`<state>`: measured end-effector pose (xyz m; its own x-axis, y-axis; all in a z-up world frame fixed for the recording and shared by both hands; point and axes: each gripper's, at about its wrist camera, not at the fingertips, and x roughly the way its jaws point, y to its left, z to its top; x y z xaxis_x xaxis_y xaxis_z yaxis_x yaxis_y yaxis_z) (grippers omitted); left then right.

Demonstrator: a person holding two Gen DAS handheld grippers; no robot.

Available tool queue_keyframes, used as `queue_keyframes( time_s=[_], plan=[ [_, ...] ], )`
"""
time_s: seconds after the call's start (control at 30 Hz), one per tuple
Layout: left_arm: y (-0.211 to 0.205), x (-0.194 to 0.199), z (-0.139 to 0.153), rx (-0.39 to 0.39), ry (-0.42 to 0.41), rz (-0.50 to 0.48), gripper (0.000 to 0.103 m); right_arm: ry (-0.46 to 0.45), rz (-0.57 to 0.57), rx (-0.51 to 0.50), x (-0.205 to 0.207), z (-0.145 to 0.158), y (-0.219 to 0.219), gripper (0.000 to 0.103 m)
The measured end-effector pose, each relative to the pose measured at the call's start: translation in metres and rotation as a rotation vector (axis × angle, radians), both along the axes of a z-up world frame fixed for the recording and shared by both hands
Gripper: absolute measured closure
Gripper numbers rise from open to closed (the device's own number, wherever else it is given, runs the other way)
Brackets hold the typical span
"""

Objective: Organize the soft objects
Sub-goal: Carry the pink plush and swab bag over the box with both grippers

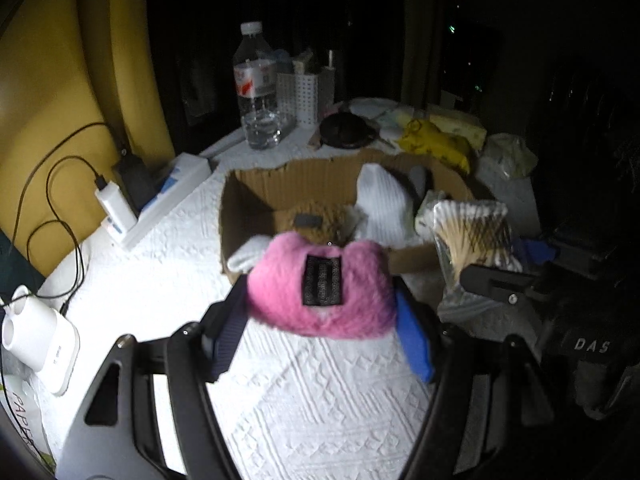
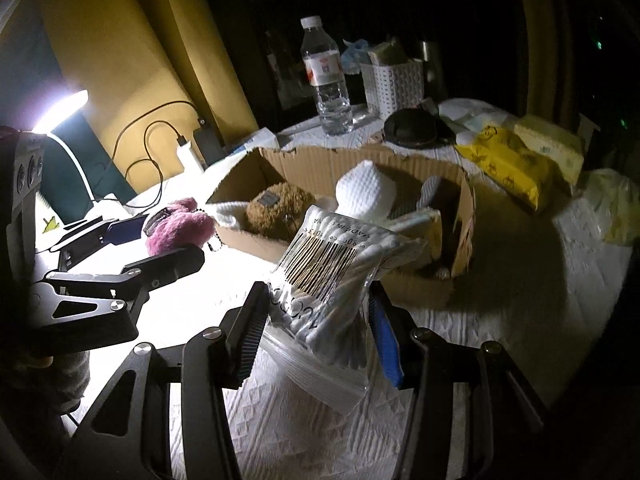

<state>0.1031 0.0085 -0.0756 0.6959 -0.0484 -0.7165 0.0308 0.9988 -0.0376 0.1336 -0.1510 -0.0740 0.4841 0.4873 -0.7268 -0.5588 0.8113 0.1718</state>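
Observation:
My left gripper (image 1: pixel 320 320) is shut on a pink fluffy plush (image 1: pixel 320 288) with a black label, held above the white quilted cover just in front of the cardboard box (image 1: pixel 256 188). The plush also shows in the right wrist view (image 2: pixel 176 228). My right gripper (image 2: pixel 316 320) is shut on a clear bag of cotton swabs (image 2: pixel 332 276), held at the box's near right corner; the bag also shows in the left wrist view (image 1: pixel 468 236). The box (image 2: pixel 320 164) holds a brown plush (image 2: pixel 276 208) and white knitted items (image 2: pixel 364 192).
A water bottle (image 1: pixel 256 88), white perforated basket (image 1: pixel 300 96), black round pouch (image 1: pixel 344 130) and yellow packets (image 1: pixel 436 140) lie behind the box. A charger with cables (image 1: pixel 114 208) and a white box (image 1: pixel 168 196) sit left, by the yellow wall. A lamp (image 2: pixel 60 116) glares at left.

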Motion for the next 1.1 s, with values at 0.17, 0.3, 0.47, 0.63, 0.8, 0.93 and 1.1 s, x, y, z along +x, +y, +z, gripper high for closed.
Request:
queue_keyframes(
  time_s=[0.17, 0.3, 0.47, 0.63, 0.8, 0.93, 1.1],
  plan=[
    [0.004, 0.010, 0.008, 0.004, -0.026, 0.002, 0.035, -0.018, 0.013, -0.003, 0.012, 0.006, 0.007, 0.051],
    [0.011, 0.018, 0.013, 0.001, -0.044, 0.011, 0.035, -0.027, 0.026, -0.004, 0.020, 0.009, 0.013, 0.051],
    [0.021, 0.032, 0.017, -0.003, -0.062, 0.024, 0.035, -0.030, 0.042, -0.003, 0.034, 0.010, 0.024, 0.051],
    [0.026, 0.044, 0.018, -0.003, -0.071, 0.025, 0.035, -0.032, 0.049, -0.002, 0.046, 0.010, 0.030, 0.050],
    [0.032, 0.058, 0.014, -0.009, -0.071, 0.031, 0.035, -0.030, 0.045, 0.002, 0.059, 0.008, 0.034, 0.051],
    [0.036, 0.068, 0.010, -0.015, -0.068, 0.035, 0.035, -0.027, 0.047, 0.006, 0.068, 0.005, 0.038, 0.051],
    [0.043, 0.089, -0.005, -0.040, -0.046, 0.042, 0.035, -0.022, 0.057, 0.013, 0.081, 0.000, 0.046, 0.050]
  ],
)
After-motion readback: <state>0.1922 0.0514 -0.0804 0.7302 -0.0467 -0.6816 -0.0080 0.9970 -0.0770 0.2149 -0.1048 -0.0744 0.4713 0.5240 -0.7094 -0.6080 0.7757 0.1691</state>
